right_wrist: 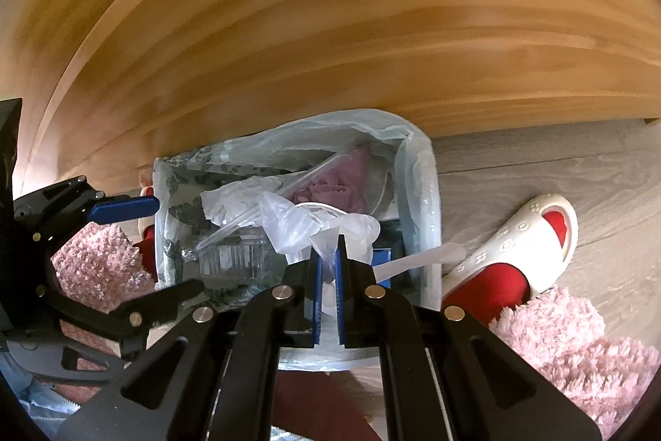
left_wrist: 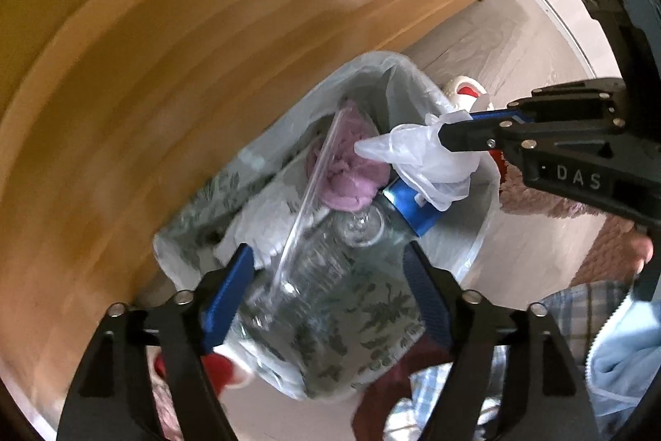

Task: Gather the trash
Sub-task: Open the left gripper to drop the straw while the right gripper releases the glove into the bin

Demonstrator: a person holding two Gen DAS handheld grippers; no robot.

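Broad wooden bench (right_wrist: pixel 330 27) across the top from 9 to 3 o'clock, grey plank floor (right_wrist: pixel 537 160) beneath. Lined trash bin (left_wrist: pixel 475 255) tucked against the wood, probably so litter drops straight in; already holding a clear plastic container (right_wrist: pixel 235 255), a purple cloth (left_wrist: pixel 351 172) and a blue-capped item. White-and-red slipper (right_wrist: pixel 516 246) at 3 o'clock of the bin in the right wrist view, pink fluffy rug (right_wrist: pixel 578 350) at 4 o'clock. Left gripper (left_wrist: pixel 330 292) poised straight over the bin, jaws spread wide and empty, blue pads either side of the clear container without pressing it, seemingly just after a drop. Right gripper (right_wrist: pixel 328 267) angled steeply down over the bin's near rim, jaws clenched on a crumpled clear plastic glove (right_wrist: pixel 330 230), likely held over the opening for release. Glove bunched at 12 o'clock of those jaws, hanging above the other rubbish, a finger trailing toward 3 o'clock.
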